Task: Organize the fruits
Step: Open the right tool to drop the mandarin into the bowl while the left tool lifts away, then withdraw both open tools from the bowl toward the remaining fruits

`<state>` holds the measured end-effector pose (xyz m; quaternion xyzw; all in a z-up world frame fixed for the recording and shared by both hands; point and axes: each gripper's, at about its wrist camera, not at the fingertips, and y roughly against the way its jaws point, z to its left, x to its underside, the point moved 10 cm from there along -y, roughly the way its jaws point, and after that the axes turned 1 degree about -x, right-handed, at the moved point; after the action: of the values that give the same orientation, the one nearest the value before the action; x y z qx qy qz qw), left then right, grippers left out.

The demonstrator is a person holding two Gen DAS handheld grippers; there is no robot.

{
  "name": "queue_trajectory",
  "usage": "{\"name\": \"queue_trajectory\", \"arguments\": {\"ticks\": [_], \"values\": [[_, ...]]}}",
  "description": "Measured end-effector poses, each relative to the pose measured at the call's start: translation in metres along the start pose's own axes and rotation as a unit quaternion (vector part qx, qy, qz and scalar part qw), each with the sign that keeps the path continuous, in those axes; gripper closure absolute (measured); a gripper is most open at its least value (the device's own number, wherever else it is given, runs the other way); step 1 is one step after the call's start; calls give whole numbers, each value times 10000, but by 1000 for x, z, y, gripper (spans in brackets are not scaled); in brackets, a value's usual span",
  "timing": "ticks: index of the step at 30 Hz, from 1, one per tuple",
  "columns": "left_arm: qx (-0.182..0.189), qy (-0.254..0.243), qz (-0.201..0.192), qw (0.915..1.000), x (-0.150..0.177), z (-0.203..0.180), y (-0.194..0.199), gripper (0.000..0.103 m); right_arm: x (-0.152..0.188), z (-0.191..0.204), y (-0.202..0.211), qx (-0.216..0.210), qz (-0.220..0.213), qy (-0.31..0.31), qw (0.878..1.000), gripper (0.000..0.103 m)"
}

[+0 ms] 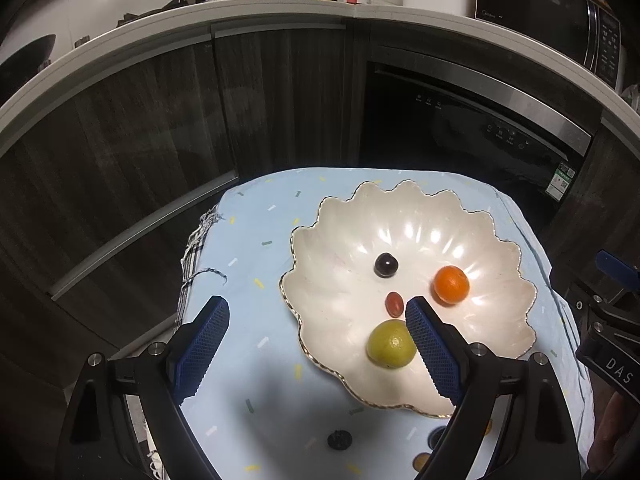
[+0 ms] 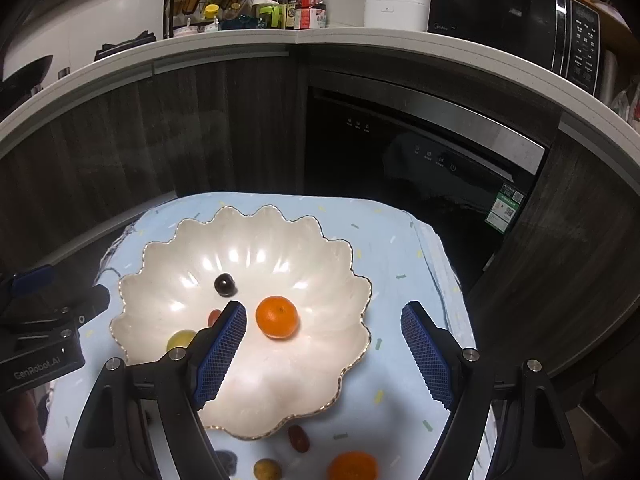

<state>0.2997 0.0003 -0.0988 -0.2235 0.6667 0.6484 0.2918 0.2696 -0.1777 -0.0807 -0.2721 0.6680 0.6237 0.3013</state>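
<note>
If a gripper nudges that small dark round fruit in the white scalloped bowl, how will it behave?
The small dark round fruit looks smooth and nearly spherical, so it will probably roll at a light touch. The glossy white scalloped bowl slopes inward, so it would likely settle back toward the middle. Its shiny skin may slip between wide pads.

Both wrist cameras look steeply down, close, sharing the bowl (image 1: 408,216).

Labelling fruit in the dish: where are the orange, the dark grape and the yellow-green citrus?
orange (image 2: 277,317), right wrist view, centre of peel
dark grape (image 1: 385,265), left wrist view, top
yellow-green citrus (image 1: 390,345), left wrist view, middle
</note>
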Motion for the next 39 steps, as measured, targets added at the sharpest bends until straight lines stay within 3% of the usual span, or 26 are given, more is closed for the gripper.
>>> {"name": "queue_trajectory", "arguments": {"ticks": [20, 39], "values": [[221, -38, -30, 9997, 37, -34, 21, 13, 27, -18, 32, -45, -178, 39, 9998, 22], [312, -170, 150, 9993, 88, -55, 15, 17, 73, -32, 24, -152, 42, -174, 9997, 22]]}}
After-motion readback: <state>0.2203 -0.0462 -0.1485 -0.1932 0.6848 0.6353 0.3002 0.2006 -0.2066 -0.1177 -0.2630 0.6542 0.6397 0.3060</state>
